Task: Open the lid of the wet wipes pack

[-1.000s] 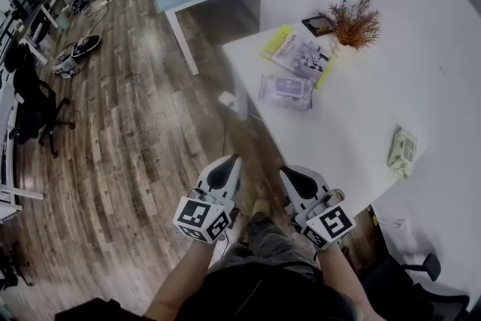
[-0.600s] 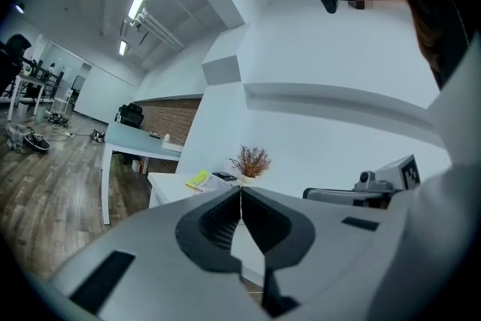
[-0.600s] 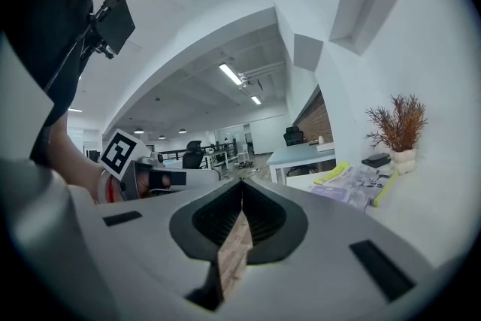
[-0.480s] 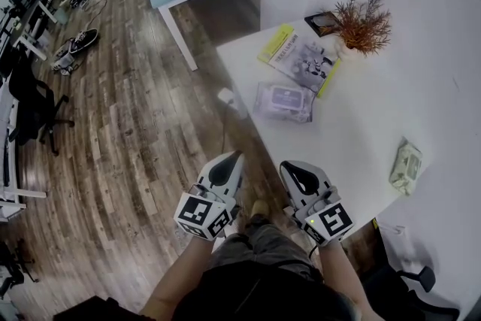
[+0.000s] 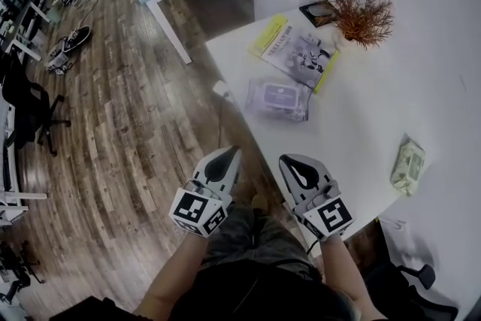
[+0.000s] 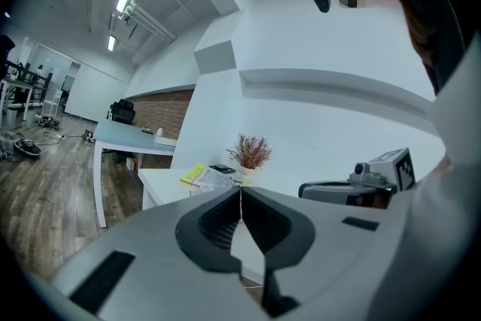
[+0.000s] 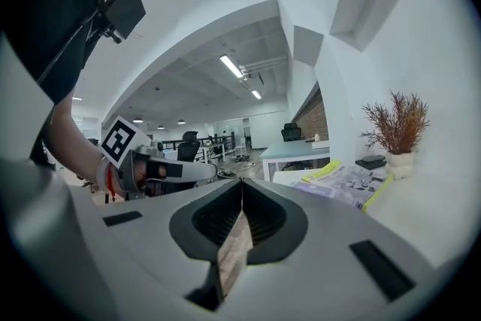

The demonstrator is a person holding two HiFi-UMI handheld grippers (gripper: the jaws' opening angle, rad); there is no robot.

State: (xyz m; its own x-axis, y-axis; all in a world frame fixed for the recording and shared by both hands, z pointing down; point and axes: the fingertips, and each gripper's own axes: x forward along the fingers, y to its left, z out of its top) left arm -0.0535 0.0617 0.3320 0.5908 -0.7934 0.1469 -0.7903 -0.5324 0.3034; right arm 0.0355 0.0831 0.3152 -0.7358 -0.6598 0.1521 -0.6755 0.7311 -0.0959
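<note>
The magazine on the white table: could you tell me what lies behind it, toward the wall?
A dried plant and a small dark object stand behind the magazine. Branches cover that object's edge, so what it is stays unclear.

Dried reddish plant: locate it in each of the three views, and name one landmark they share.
Head view: dried plant at the upper right.
Left gripper view: dried plant near the centre.
Right gripper view: dried plant at the right, mid-height.
Shared landmark: yellow-edged magazine lying beside it in all three.
</note>
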